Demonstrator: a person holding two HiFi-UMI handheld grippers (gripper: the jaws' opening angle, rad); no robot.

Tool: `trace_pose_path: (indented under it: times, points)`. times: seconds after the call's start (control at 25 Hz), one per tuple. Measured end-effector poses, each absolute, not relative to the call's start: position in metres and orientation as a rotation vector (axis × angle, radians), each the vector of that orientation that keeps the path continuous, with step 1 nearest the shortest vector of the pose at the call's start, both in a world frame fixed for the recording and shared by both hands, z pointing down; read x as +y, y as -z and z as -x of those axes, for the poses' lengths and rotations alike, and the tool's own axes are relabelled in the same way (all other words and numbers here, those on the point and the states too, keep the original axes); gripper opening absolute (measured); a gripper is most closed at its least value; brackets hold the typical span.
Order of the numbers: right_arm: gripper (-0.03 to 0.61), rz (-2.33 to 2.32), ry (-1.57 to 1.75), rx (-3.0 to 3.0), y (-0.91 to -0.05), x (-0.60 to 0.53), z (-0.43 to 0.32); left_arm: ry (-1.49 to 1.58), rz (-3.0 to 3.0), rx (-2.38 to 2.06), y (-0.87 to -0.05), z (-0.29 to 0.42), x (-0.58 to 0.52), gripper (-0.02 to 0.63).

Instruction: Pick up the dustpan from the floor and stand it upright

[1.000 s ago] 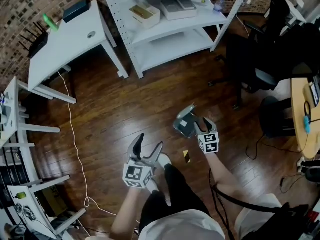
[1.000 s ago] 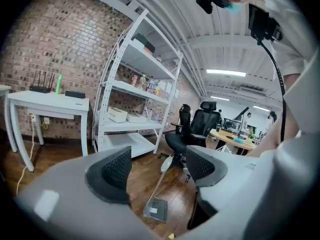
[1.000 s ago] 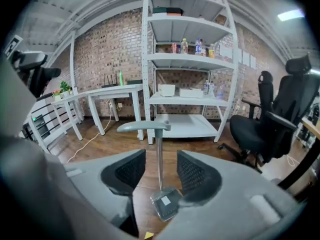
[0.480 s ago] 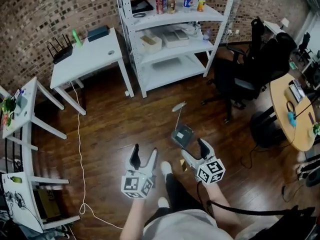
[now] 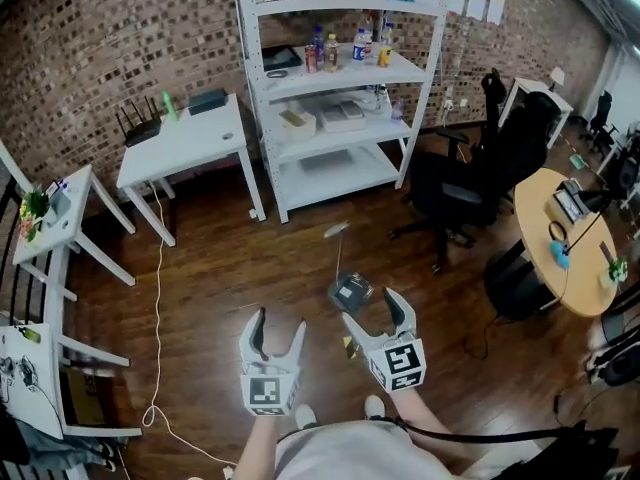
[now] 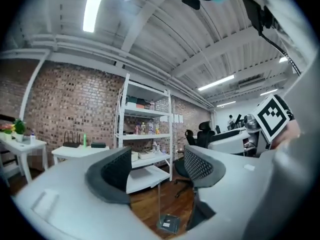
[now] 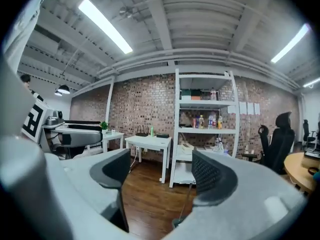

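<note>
One dark wood floor (image 5: pixel 230 268) and one white shelf rack (image 5: pixel 330 163) holding a row of bottles (image 5: pixel 345 50). Two white benches on the left, the bigger bench (image 5: pixel 185 143) and the smaller bench (image 5: pixel 55 208), plus a black office chair (image 5: pixel 470 183) on the right. Two tools: the left tool (image 5: pixel 277 326) is wide and holds nothing. The right tool (image 5: pixel 372 310) has just been opening and is wide too, gripping nothing. One dustpan (image 5: pixel 350 290) stands upright on the floor, just ahead of the right tool with its handle up.
</note>
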State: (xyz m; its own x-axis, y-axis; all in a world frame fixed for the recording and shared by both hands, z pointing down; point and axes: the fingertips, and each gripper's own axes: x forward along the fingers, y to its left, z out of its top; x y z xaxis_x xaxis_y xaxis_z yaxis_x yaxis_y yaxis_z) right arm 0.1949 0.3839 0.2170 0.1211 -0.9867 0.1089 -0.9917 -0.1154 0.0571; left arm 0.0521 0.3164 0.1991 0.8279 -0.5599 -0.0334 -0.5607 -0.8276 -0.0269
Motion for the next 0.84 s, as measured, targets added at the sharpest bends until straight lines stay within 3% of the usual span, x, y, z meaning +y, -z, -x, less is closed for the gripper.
trace_pose_path:
  times: [0.2, 0.56, 0.84]
  points:
    - [0.322, -2.306, 0.03, -2.045, -0.177, 0.414, -0.212, -0.058, 2.947, 0.955, -0.173, -0.075, 0.356, 0.334]
    - [0.322, -2.306, -0.049, -2.078, -0.18, 0.471, -0.25, -0.056, 2.963, 0.939, -0.168, -0.121, 0.413, 0.336]
    - [0.322, -2.307, 0.13, -2.066, -0.205, 0.516, -0.275, -0.115, 2.903, 1.0, -0.203, -0.138, 0.45, 0.336]
